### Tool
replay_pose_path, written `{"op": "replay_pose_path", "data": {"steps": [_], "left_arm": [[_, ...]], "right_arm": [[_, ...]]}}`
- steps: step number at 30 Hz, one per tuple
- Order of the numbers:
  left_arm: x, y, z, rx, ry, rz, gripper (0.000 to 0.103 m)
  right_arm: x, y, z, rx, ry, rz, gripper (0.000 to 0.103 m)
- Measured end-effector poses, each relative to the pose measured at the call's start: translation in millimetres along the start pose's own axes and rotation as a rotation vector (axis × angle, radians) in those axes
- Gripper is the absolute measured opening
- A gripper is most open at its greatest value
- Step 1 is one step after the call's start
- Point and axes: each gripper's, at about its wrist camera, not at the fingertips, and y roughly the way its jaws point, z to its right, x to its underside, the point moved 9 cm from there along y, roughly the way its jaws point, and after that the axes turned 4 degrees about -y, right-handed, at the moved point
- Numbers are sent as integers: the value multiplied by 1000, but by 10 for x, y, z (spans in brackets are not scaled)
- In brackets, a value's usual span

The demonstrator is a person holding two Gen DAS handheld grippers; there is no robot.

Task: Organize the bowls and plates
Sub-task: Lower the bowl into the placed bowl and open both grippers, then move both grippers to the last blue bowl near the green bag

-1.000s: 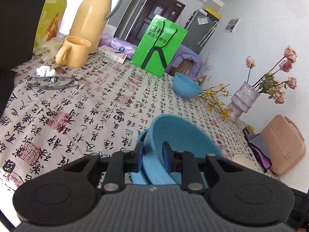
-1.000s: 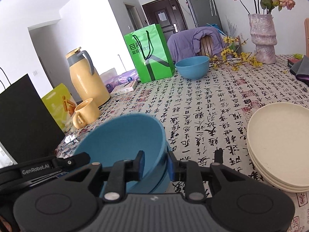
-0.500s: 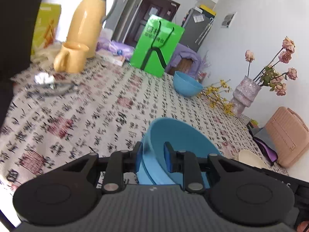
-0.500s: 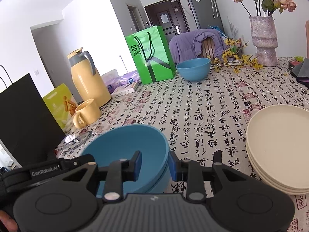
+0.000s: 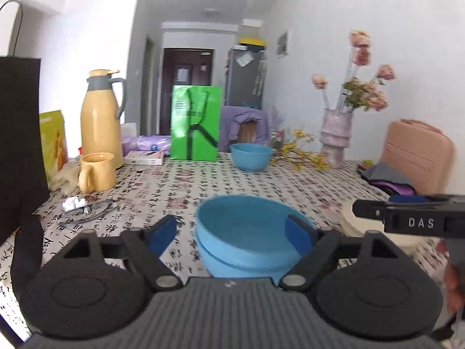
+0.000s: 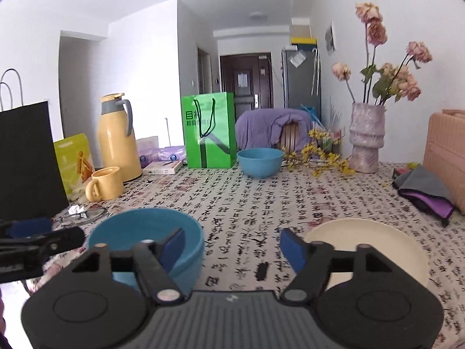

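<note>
Two nested blue bowls [image 5: 247, 238] stand on the patterned tablecloth; they also show in the right wrist view [image 6: 145, 241]. My left gripper [image 5: 229, 235] is open, its pads on either side of the stack's near rim without touching. My right gripper [image 6: 232, 247] is open and empty, just right of the stack. A stack of cream plates [image 6: 369, 247] lies to the right, seen partly in the left wrist view [image 5: 360, 226]. A third blue bowl [image 6: 260, 163] stands far back by the green bag.
Green bag [image 6: 209, 133], yellow thermos [image 6: 116, 139] and yellow mug [image 6: 104, 184] stand at the back left. A black bag [image 6: 26, 163] and glasses [image 5: 84, 209] are at the left. Vase with flowers [image 6: 366, 139], pink case [image 6: 444, 157] and folded cloth [image 6: 424, 192] are at right.
Both grippers let go of the blue bowl, which now rests level in the lower bowl. Both have opened wide and drawn back; the views have levelled out.
</note>
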Motion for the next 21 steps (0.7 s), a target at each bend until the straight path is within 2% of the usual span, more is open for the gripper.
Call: {"op": "replay_pose_path", "data": {"steps": [2,4,7,13,21], "left_arm": [[90,-105,68,17,19,-13,94],[165,-198,111,21,31,-17,97],[238,-290,155,29,37,-17,99],[262,-372,181,29,29,-4,102],[258,-321,151,24,16,-13,102]], "right_arm": [[72,-138,76,42,-31,35,84],[166,-265,145,88,-77,57,86],[339,-432,230,104,-71,56,93],[612,-649,335,127,-48,43,94],[622,-677,430,138,-28,52,94]]}}
